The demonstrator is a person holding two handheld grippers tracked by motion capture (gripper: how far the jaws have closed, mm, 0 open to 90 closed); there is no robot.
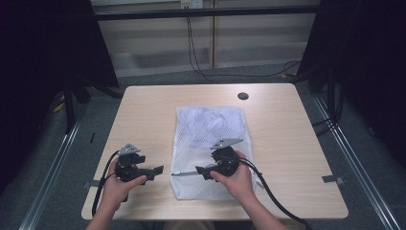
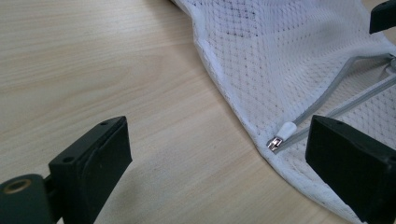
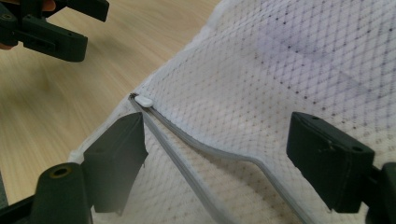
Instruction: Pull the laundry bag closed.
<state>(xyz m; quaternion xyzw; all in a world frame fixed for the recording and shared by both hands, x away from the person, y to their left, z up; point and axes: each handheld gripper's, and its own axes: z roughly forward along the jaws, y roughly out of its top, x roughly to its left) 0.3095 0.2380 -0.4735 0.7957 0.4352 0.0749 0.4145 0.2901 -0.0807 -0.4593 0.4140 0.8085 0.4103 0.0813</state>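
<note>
Bare wood across the left third of the table [image 1: 143,110], room there to its left and near edges. Left gripper [image 1: 154,171] held level above that wood by the left hand [image 1: 119,184], jaws wide apart with nothing between them, pointing toward the white mesh bag [image 1: 210,127]. Bag flat in the middle of the tabletop, near hem close to the front edge (zipper pull [image 2: 284,134] at the bag's left seam, zip gaping behind it). Right gripper [image 1: 200,172] low over the bag's near part, right hand [image 1: 237,179] wrapped behind, jaws wide and straddling the open zip, gripping nothing. More bare wood at right, out to the far edge
</note>
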